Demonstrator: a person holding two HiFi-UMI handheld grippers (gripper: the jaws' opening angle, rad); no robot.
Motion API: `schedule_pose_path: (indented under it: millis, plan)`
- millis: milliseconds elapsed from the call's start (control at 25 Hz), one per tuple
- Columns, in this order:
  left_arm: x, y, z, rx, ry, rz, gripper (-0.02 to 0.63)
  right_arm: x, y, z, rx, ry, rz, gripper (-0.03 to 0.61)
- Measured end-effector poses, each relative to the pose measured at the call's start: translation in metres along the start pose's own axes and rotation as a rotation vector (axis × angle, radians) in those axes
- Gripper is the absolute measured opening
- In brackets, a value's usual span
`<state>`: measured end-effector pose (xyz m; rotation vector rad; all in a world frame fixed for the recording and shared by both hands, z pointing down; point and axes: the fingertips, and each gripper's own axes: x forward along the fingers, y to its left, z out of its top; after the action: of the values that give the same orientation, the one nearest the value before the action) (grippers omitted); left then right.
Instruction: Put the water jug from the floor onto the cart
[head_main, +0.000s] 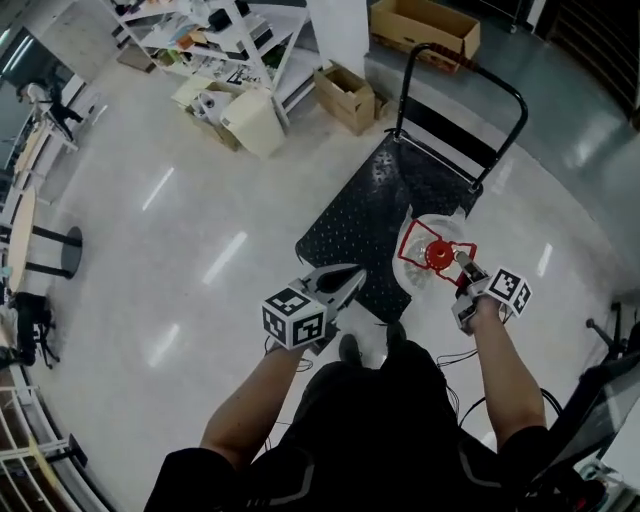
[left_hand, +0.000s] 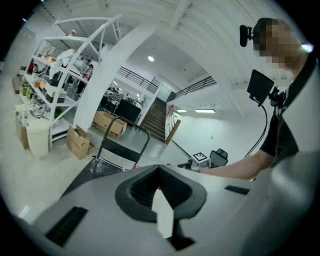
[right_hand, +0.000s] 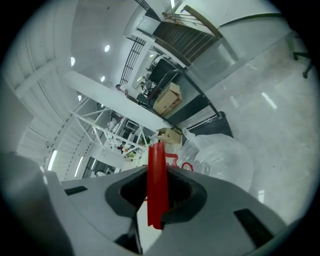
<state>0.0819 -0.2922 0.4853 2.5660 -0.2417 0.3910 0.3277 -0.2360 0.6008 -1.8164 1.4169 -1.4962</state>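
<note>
Right gripper (head_main: 463, 266) was clamped narrow on the red handle (right_hand: 156, 180) of the water jug (head_main: 432, 232), at my one o'clock over the near corner of the cart (head_main: 370, 215); whether it rested there I couldn't tell. I judged it heavy if full, its clear wall thin and slippery, so the stiff handle was the sound hold. Left gripper (head_main: 345, 282), at eleven o'clock, was closed and empty.

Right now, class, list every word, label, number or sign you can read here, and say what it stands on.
No text can be read in any view.
Cardboard boxes: any print too small.
Shelf items: too small, blurred.
Marker cubes: square patterns only, no words.
</note>
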Motion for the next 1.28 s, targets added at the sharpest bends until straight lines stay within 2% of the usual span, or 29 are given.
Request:
schedule_pose_path:
  millis: [120, 240, 360, 600, 880, 1080, 1280]
  plan:
    - [-0.006, 0.011, 0.013, -0.048, -0.054, 0.063, 0.000, 0.049, 0.028, 0.001, -0.024, 0.077, 0.046, 0.067]
    - [-0.014, 0.018, 0.019, -0.048, -0.089, 0.114, 0.000, 0.090, 0.050, -0.004, -0.063, 0.153, 0.075, 0.067]
    - [-0.027, 0.036, 0.028, -0.071, -0.124, 0.199, 0.000, 0.132, 0.073, -0.016, -0.096, 0.232, 0.104, 0.067]
    - [-0.040, 0.054, 0.027, -0.110, -0.161, 0.305, 0.000, 0.186, 0.089, -0.047, -0.127, 0.346, 0.134, 0.067]
    - [-0.042, 0.068, 0.027, -0.156, -0.171, 0.373, 0.000, 0.221, 0.096, -0.074, -0.152, 0.455, 0.163, 0.067]
    - [-0.047, 0.073, 0.035, -0.180, -0.174, 0.403, -0.001, 0.233, 0.096, -0.091, -0.144, 0.500, 0.183, 0.067]
    - [-0.047, 0.077, 0.038, -0.182, -0.163, 0.406, 0.000, 0.239, 0.076, -0.097, -0.145, 0.510, 0.173, 0.067]
